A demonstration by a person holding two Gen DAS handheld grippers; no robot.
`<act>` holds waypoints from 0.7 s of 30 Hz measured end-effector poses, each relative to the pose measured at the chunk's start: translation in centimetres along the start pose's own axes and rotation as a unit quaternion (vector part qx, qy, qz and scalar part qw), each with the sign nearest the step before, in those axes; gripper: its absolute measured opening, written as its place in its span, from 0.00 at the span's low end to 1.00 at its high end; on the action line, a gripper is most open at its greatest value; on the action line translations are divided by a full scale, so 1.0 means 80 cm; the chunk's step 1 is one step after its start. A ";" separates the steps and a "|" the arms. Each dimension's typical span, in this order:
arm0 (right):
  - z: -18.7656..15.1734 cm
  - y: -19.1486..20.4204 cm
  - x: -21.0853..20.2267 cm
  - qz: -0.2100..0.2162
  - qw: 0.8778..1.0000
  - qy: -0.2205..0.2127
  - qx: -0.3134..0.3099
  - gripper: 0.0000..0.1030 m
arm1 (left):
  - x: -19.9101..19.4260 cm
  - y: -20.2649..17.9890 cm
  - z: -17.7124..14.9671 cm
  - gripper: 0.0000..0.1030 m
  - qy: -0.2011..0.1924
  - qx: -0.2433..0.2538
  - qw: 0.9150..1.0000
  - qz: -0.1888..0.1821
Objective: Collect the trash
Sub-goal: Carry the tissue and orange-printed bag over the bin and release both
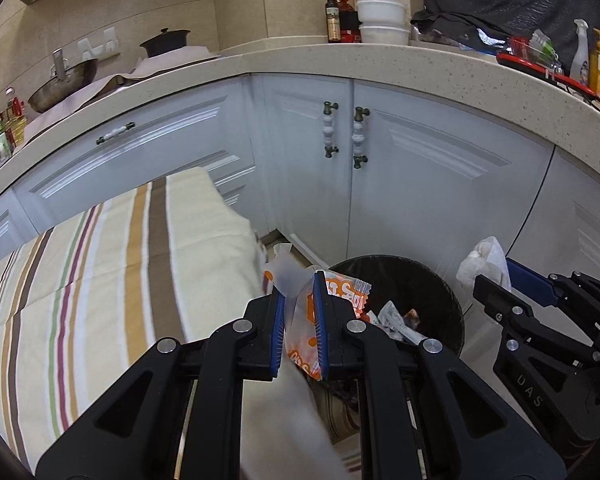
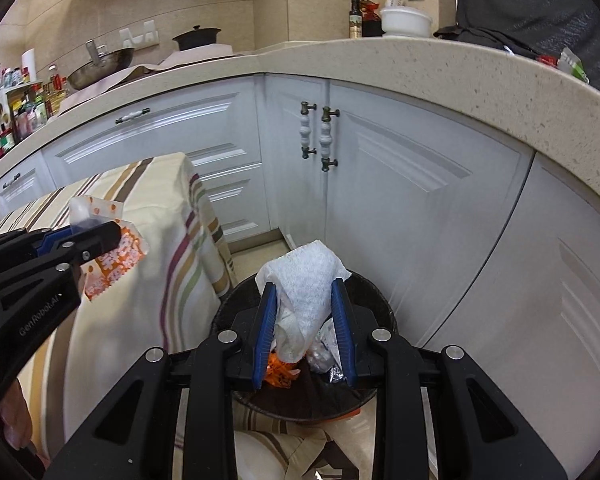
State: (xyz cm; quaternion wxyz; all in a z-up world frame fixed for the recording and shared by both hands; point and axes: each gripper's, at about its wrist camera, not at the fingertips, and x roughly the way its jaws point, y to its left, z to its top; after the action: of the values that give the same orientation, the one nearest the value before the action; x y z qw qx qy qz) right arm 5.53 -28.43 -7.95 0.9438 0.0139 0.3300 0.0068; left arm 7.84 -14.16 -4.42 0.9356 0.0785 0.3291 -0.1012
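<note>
My left gripper (image 1: 299,286) is shut on an orange and white snack wrapper (image 1: 340,292), held beside the striped table's edge, left of the black trash bin (image 1: 440,280). It also shows in the right wrist view (image 2: 100,236) with the wrapper (image 2: 116,264). My right gripper (image 2: 305,286) is shut on a crumpled white paper towel (image 2: 304,280), held directly above the bin (image 2: 384,308). The towel also shows in the left wrist view (image 1: 486,260). The bin holds several wrappers and scraps (image 1: 396,320).
A table with a striped cloth (image 1: 100,272) stands left of the bin. White cabinet doors (image 1: 420,184) and a speckled countertop (image 1: 380,64) rise behind. On the counter are bowls (image 1: 382,20), a bottle (image 1: 333,16), a wok (image 1: 60,84) and a red rack (image 1: 540,68).
</note>
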 end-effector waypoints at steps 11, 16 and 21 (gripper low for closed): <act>0.007 -0.030 0.041 -0.005 1.000 0.010 0.023 0.28 | 0.062 -0.036 0.016 0.13 0.022 0.017 1.000 -0.005; 0.009 -0.039 0.068 -0.005 0.999 0.019 0.029 0.28 | 0.085 -0.044 0.022 0.14 0.045 0.017 0.999 -0.010; 0.010 -0.044 0.093 -0.006 0.999 0.032 0.037 0.32 | 0.099 -0.047 0.028 0.24 0.056 0.015 0.998 -0.011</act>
State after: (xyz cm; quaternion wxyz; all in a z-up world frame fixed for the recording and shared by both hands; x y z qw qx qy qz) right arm 11.85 -31.83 -12.04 0.9316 0.0463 0.3603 -0.0108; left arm 14.32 -19.35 -7.95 0.9133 0.0945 0.3802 -0.1115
